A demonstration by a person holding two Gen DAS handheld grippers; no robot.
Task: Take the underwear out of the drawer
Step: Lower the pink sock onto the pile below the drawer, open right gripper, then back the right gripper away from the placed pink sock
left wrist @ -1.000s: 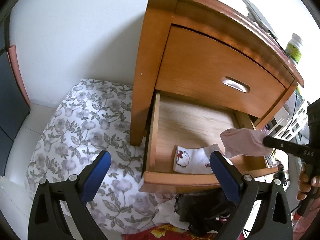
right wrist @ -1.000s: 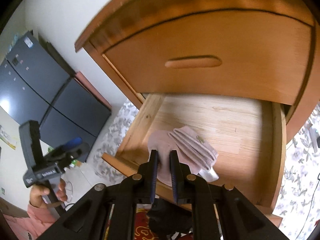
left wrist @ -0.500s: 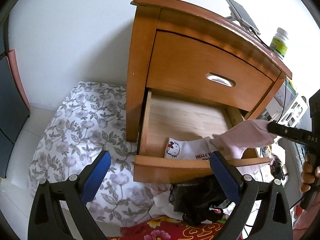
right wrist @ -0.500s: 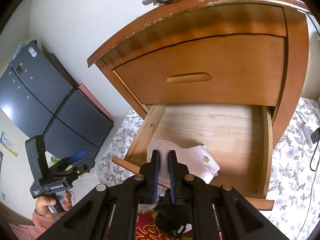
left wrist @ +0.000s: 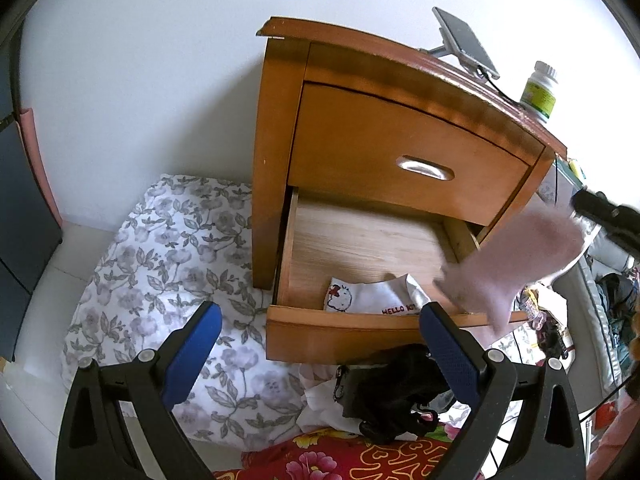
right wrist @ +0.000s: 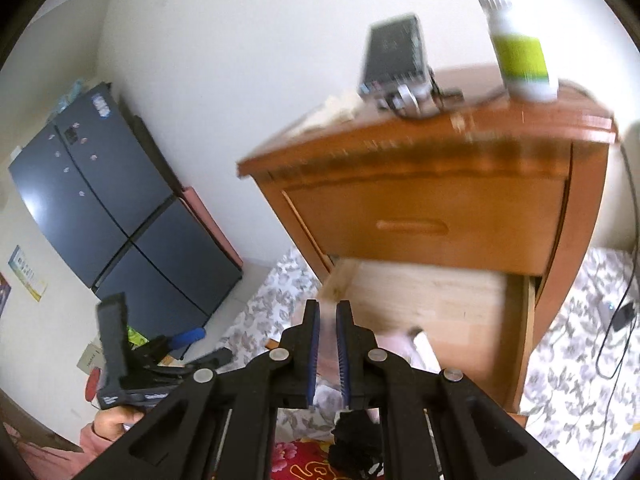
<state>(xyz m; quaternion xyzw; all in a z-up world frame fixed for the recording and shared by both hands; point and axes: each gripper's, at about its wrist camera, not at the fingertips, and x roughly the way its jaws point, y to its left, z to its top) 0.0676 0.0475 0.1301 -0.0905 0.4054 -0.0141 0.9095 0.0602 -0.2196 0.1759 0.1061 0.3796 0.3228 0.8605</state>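
Note:
The wooden nightstand's lower drawer (left wrist: 340, 328) stands pulled out. A white printed underwear (left wrist: 372, 300) lies at its front. My right gripper (left wrist: 584, 204) comes in from the right, shut on a pink underwear (left wrist: 516, 264) that hangs blurred above the drawer's right front corner. In the right wrist view the right gripper (right wrist: 327, 312) has pink cloth (right wrist: 327, 344) pinched between its blue pads, with the drawer (right wrist: 432, 304) behind. My left gripper (left wrist: 320, 312) is open in front of the drawer with nothing in it. It also shows as the left gripper (right wrist: 208, 346) in a hand at lower left.
A green-labelled bottle (left wrist: 540, 92) and a phone on a stand (left wrist: 464, 44) sit on the nightstand top. Floral bedding (left wrist: 168, 260) lies to the left, a black bag (left wrist: 392, 392) and a red cloth (left wrist: 340, 456) below the drawer. A dark fridge (right wrist: 100, 208) stands at the far left.
My right gripper has lifted the pink underwear up out of the drawer and toward the right. The left gripper has drawn back a little, so the whole nightstand top now shows.

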